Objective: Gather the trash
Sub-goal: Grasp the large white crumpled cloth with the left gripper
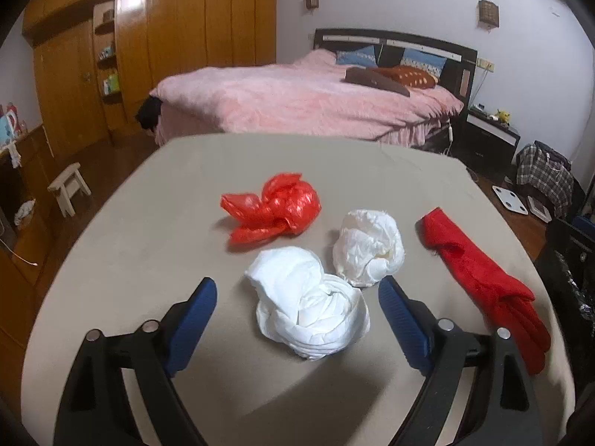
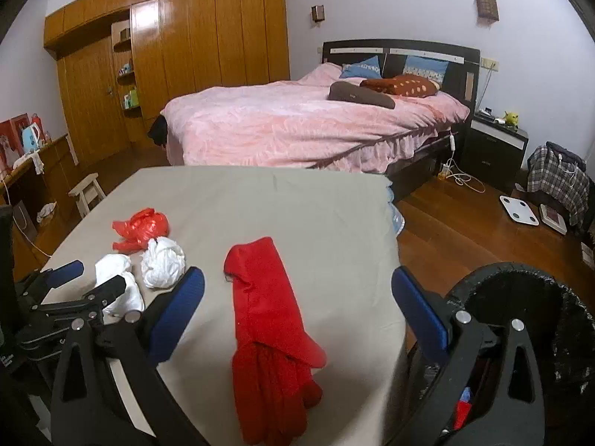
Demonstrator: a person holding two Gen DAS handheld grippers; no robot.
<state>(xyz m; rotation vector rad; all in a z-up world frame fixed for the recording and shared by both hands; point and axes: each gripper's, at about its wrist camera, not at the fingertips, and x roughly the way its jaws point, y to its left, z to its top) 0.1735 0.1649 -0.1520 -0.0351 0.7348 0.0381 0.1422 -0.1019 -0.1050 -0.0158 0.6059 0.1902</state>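
Note:
On the beige table [image 1: 130, 241] lie a crumpled white wad [image 1: 312, 312], a second white wad [image 1: 368, 247], a red plastic bag [image 1: 275, 212] and a red cloth [image 1: 483, 282]. My left gripper [image 1: 296, 282] is open, its blue pads on either side of the nearer white wad without pressing it. In the right wrist view my right gripper [image 2: 297, 273] stands open over the red cloth [image 2: 264, 316], which stretches lengthwise between its fingers. The left gripper [image 2: 93, 277] shows there at the left, around the white wad [image 2: 122, 290], near the other wad [image 2: 163, 264] and red bag [image 2: 143, 226].
A round bin lined with a black bag [image 2: 520, 297] stands at the table's right edge. Beyond the table are a pink bed [image 2: 297, 122], a small white stool [image 2: 87, 191], a wooden wardrobe [image 2: 186, 37] and a scale [image 2: 518, 210] on the wood floor.

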